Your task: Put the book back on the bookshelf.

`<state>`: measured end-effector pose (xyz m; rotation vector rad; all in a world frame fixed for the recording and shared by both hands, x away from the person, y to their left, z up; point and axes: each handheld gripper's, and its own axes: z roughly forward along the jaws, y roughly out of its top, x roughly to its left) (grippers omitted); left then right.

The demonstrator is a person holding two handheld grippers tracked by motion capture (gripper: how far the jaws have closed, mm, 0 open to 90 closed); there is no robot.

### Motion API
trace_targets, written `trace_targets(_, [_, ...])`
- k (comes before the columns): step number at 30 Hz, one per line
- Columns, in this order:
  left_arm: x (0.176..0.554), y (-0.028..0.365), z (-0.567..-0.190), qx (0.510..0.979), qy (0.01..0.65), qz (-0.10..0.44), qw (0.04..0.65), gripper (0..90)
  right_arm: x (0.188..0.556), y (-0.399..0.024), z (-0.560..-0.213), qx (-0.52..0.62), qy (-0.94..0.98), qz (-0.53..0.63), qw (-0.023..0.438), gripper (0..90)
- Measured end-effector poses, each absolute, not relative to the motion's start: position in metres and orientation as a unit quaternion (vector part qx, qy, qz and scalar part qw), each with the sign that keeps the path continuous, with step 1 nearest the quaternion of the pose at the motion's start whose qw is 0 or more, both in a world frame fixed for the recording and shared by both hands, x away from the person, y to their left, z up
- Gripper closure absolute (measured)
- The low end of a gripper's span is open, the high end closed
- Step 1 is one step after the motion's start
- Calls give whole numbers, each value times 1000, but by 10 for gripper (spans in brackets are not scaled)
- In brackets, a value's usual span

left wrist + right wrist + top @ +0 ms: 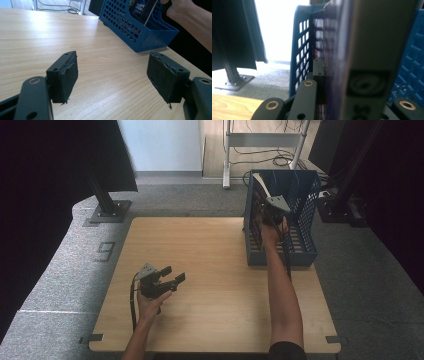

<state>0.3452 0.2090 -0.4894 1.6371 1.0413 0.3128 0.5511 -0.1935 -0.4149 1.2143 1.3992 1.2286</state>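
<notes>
While your right gripper [270,215] is clamping the book [364,50] inside the rack [306,251] — not yet released — your left gripper [112,80] is waiting wide, empty

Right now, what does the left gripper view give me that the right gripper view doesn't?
Left gripper view alone: the left gripper, jaws wide apart with nothing between them, over the light wooden tabletop, and the blue perforated plastic file rack seen whole from outside, with a hand at its top.

Right gripper view alone: the right gripper shut on the dark flat book, close up and blurred, and a black post on the grey floor.

Both: the rack, the book standing in it, and the tabletop.
</notes>
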Motion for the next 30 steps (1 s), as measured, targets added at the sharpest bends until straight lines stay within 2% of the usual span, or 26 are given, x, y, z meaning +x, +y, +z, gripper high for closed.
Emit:
trace_targets(11, [343,205,-489,697,436,132,553,248,545,-192,-419,463,593,506,422,778])
trace_targets(18, [342,205,-488,697,436,133,553,248,536,-193,-417,446,613,512,404,684])
trace_targets(30, [342,202,-488,700,434,132,552,248,526,-195,-421,421,636,511,395,712])
